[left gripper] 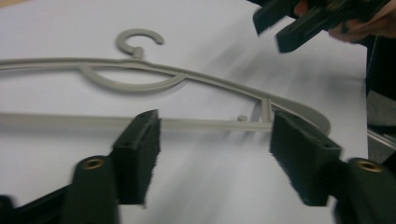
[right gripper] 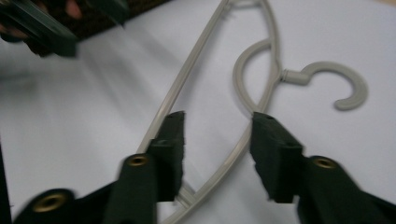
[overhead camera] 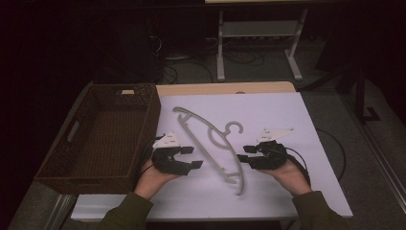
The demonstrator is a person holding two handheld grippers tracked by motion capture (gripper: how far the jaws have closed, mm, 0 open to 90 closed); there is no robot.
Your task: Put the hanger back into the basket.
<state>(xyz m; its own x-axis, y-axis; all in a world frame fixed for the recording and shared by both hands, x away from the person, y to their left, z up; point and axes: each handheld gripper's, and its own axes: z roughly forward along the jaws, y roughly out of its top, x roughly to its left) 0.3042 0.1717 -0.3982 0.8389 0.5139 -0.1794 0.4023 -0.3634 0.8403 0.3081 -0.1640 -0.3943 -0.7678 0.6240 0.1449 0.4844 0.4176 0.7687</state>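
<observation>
Both my claws stand apart, gripping nothing: left claw point(overhead camera: 190, 157) and right claw point(overhead camera: 244, 153) flank the grey hanger point(overhead camera: 210, 143) lying flat on the counter point(overhead camera: 268, 115) between them, long axis running away from me, right claw nearer.

We see a brown wicker basket point(overhead camera: 103, 139) at the table's point(overhead camera: 268, 191) left edge and a metal stand point(overhead camera: 258, 43) beyond it.
</observation>
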